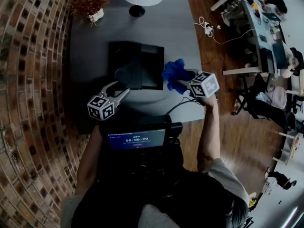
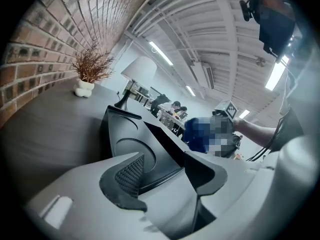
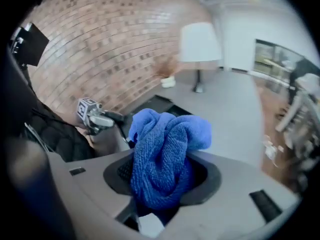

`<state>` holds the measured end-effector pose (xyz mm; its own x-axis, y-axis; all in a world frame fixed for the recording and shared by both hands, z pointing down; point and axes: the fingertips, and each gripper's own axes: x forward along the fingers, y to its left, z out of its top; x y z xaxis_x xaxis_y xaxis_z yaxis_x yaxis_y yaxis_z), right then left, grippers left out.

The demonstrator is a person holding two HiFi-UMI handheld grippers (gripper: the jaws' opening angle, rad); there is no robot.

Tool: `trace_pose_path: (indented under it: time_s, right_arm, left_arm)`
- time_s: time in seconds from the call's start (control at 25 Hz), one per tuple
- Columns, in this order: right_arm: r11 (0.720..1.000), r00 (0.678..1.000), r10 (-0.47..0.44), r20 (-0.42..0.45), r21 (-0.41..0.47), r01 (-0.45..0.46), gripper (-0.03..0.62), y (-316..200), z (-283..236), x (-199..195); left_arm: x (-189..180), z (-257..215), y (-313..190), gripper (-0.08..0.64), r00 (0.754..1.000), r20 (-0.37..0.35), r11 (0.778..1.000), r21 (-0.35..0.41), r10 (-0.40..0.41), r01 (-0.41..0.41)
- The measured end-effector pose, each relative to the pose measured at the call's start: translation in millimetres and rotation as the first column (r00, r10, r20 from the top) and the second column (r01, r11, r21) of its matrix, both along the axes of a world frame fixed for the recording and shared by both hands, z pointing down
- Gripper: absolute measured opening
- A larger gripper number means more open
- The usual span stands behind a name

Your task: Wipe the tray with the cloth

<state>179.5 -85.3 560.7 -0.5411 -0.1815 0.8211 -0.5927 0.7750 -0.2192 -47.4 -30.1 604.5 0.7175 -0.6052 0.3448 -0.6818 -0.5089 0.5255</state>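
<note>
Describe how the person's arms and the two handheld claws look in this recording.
The left claw and right claw are both pale grey moulded plastic with dark mesh-textured pads. Each carries a white cube printed with black square markers. A thin black cable trails back from the right one. The person wears short grey sleeves, and the forearms are bare.

One reading comes clear: the dark screen (image 1: 137, 139) at six o'clock in the head view, just below the tabletop's (image 1: 180, 37) near edge, shows a timer, 00:00:29. The thin print above it is too small to read.
</note>
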Motion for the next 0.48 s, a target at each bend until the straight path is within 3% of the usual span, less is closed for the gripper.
trace_pose_path:
  time_s: [0.08, 0.2, 0.36, 0.4, 0.48]
  right_arm:
    - [0.997, 0.987, 0.081, -0.138, 0.002, -0.082, 0.195, 23, 7, 66]
    - [0.993, 0.926, 0.072, -0.371, -0.063, -0.102, 0.195, 80, 53, 133]
    - [0.993, 0.815, -0.083, -0.573, -0.121, 0.016, 0.206, 147, 141, 155]
    - [0.995, 0.797, -0.085, -0.598, -0.09, 0.038, 0.21, 151, 150, 154]
    - [0.999, 0.798, -0.033, -0.602, -0.022, 0.025, 0.237, 147, 148, 153]
  left_arm:
    - [0, -1, -1, 0.255, 1.0, 0.006, 1.0, -0.001, 0.0, 0.0]
    - [0, -3, -1, 0.256, 1.0, 0.014, 1.0, -0.003, 0.002, -0.002]
    - [-1, -2, 0, 0.256, 1.0, 0.015, 1.0, -0.006, 0.002, -0.002]
    - [0, -2, 1, 0.256, 1.0, 0.015, 1.0, -0.007, 0.003, -0.003]
    - [0, -1, 1, 0.256, 1.0, 0.017, 1.0, -0.009, 0.006, -0.006]
